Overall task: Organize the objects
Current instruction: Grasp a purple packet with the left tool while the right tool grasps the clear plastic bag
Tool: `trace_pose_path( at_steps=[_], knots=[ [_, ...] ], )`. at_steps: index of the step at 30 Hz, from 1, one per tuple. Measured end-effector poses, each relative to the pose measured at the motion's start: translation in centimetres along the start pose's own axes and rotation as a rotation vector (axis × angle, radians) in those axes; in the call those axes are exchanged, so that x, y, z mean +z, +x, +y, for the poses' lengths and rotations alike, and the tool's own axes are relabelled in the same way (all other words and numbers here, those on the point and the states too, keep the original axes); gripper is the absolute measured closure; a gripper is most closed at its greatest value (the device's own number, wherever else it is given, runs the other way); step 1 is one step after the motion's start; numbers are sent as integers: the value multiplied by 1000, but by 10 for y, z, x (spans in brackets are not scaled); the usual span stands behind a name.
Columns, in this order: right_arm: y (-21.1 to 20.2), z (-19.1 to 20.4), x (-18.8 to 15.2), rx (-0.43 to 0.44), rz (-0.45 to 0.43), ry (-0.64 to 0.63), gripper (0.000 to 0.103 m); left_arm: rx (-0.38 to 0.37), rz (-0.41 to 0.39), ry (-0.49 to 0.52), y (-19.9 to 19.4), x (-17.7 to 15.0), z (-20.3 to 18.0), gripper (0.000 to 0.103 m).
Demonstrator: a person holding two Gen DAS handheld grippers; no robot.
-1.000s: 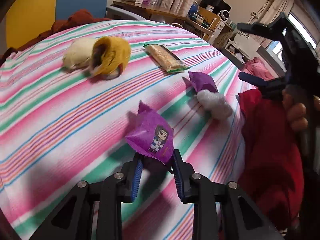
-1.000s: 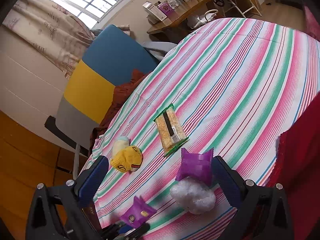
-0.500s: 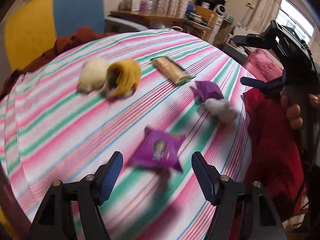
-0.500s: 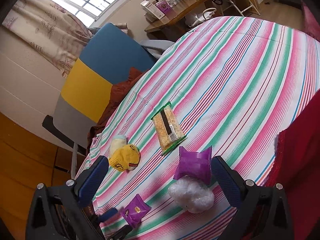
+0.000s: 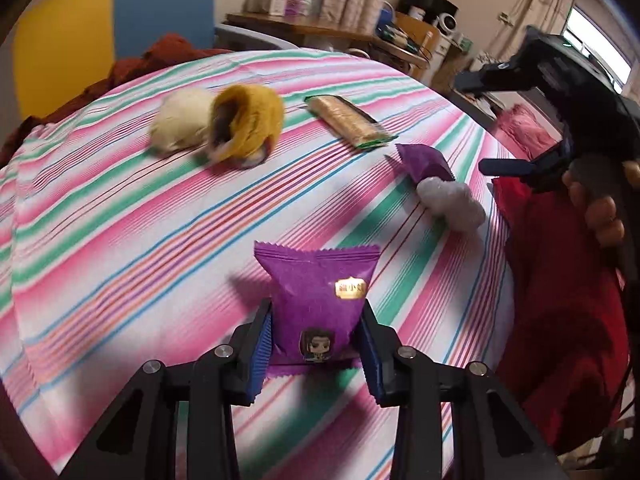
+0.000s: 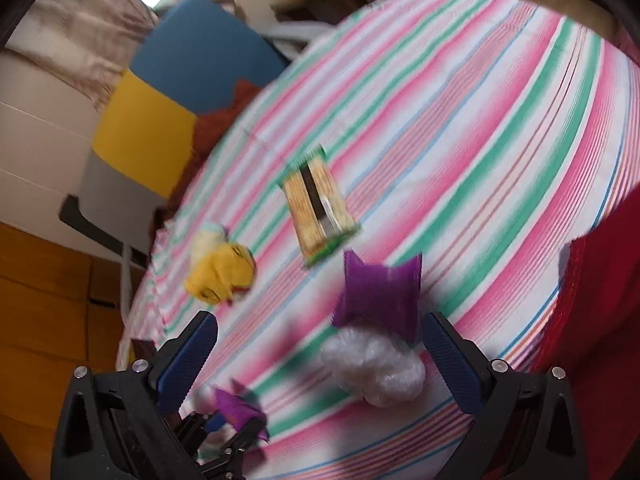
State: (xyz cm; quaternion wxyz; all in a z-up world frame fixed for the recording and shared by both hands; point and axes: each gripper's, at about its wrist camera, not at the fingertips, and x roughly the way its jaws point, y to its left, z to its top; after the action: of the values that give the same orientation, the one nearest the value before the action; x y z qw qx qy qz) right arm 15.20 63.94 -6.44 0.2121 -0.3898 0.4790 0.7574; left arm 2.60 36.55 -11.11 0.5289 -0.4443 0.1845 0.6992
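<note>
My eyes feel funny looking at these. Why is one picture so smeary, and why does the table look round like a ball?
Right wrist view: moving camera, so the cracker pack and yellow plush toy smear. Left wrist view: sharper, the purple snack packet in the left tool is crisp, only the toy is soft. Both views: the fisheye lens bends the striped tablecloth into a dome.

the tablecloth (image 5: 120, 208) is striped pink, white, green and thin blue. the snack packet (image 5: 318, 300) is purple with a small gold label and a cartoon figure. at 11 o'clock a plush toy (image 5: 224, 124) is cream and mustard yellow. at 12 o'clock the cracker pack (image 5: 350, 120) is tan with green edges. at 2 o'clock a second packet (image 5: 426, 162) is purple, touching a white wad (image 5: 450, 202). the gripper pads (image 5: 262, 350) are blue.
</note>
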Motion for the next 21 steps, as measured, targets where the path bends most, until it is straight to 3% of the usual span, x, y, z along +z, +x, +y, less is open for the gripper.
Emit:
trace_pose_path(
  at_steps=[7, 9, 12, 16, 21],
  knots=[
    [38, 11, -3, -158, 226, -67, 0, -1, -15, -53, -25, -27, 7, 65],
    [47, 16, -5, -156, 265, -95, 0, -2, -29, -76, -31, -34, 13, 65],
    [62, 30, -19, -84, 362, -158, 3, 6, -41, -103, -39, -42, 19, 65],
    [65, 45, -36, -84, 367, -209, 5, 19, -46, -115, -50, -53, 25, 65],
    [66, 43, -34, -188, 296, -187, 8, 11, -50, -131, -54, -61, 28, 65]
  ],
)
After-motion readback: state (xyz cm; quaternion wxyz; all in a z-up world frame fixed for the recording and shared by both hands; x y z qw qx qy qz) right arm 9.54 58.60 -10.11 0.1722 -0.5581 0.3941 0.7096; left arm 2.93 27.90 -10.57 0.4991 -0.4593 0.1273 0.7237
